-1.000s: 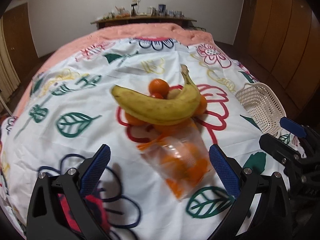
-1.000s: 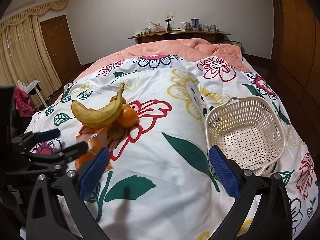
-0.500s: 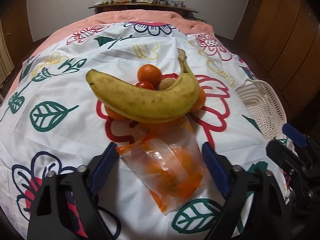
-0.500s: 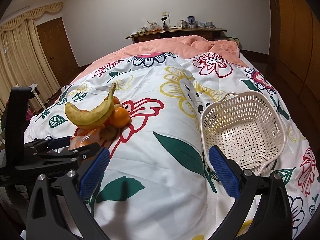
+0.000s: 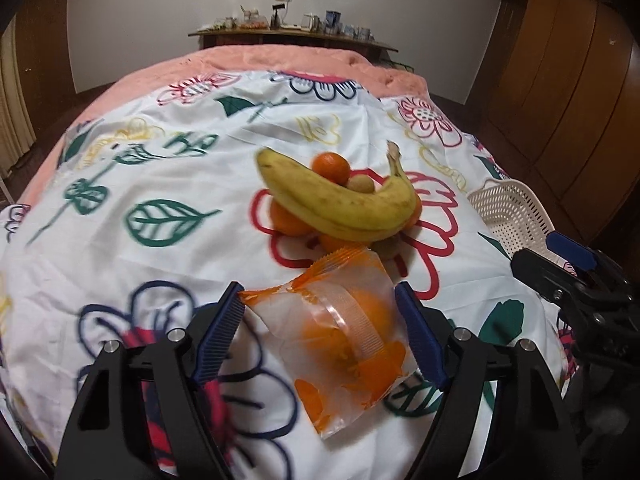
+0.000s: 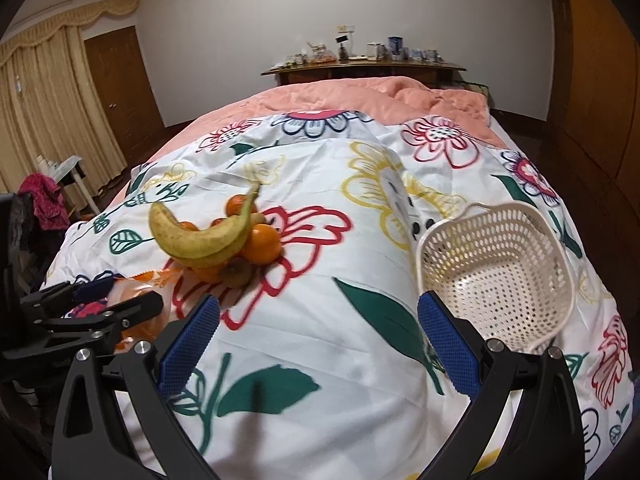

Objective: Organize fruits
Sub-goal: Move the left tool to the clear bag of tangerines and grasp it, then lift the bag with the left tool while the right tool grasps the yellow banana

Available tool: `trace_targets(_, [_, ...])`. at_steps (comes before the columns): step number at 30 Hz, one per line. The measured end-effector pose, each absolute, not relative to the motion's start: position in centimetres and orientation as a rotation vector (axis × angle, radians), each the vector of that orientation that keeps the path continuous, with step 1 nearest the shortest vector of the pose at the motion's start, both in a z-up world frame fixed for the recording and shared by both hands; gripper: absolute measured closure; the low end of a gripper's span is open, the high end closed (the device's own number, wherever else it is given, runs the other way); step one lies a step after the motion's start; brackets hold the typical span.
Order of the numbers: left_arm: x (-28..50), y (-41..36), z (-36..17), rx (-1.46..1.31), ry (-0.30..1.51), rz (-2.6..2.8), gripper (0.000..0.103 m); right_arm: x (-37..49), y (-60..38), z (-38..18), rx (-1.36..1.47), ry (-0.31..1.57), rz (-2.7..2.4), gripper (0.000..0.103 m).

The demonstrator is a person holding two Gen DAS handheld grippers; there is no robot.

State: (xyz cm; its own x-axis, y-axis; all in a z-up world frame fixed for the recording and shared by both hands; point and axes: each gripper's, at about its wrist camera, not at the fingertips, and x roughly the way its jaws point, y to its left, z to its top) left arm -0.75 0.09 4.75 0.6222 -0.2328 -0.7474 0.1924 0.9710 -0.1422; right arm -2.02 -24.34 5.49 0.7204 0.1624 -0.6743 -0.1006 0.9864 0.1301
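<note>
The fruits lie in a small heap on the flowered bed cover: a banana rests across several oranges, and a clear bag of orange fruit lies just beside the heap, on the side nearest to the left gripper. The white basket stands well apart from the heap and holds nothing that I can see.

The left gripper has its jaws wide open, one on each side of the bag; whether the pads touch the plastic I cannot tell. The right gripper is also wide open and holds nothing, over bare cover between the heap and the basket.

I judge that the step in hand is the first pick, of the bag. The next move calls for closing gently on the bag, because the plastic is soft and slippery, then carrying it from the heap to the basket.
</note>
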Motion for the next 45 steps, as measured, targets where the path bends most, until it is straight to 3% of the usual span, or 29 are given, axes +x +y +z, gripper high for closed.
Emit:
trace_targets(7, [-1.3,2.8,6.3,-0.081,0.813,-0.197,0.025,0.1,-20.3,6.2,0.013,0.781,0.278,0.005])
trace_targets(12, [-1.6,4.7,7.7,-0.112,0.765,-0.171,0.035,2.2,-16.9,5.9,-0.107,0.811,0.354,0.005])
trace_targets(16, [-1.8,5.9,8.5,-0.128,0.737,-0.154,0.035,3.8,-15.1,5.8,-0.177,0.838,0.401,0.005])
trace_targets(20, [-1.6,6.7,8.2,-0.144,0.749,-0.137,0.035,5.1,-13.6,5.9,-0.222,0.837,0.437,0.006])
trace_targets(33, [-1.0,7.6,6.7,-0.151,0.796,-0.096,0.032,8.3,-11.3,4.6,-0.236,0.92,0.631,0.024])
trace_targets(36, [-0.9,7.5,6.3,-0.148,0.804,-0.092,0.026,7.9,-12.0,4.6,-0.212,0.934,0.632,0.025])
trace_targets(45, [-0.6,7.6,5.8,-0.147,0.814,-0.072,0.025,3.4,-10.9,3.6,-0.258,1.023,0.67,0.026])
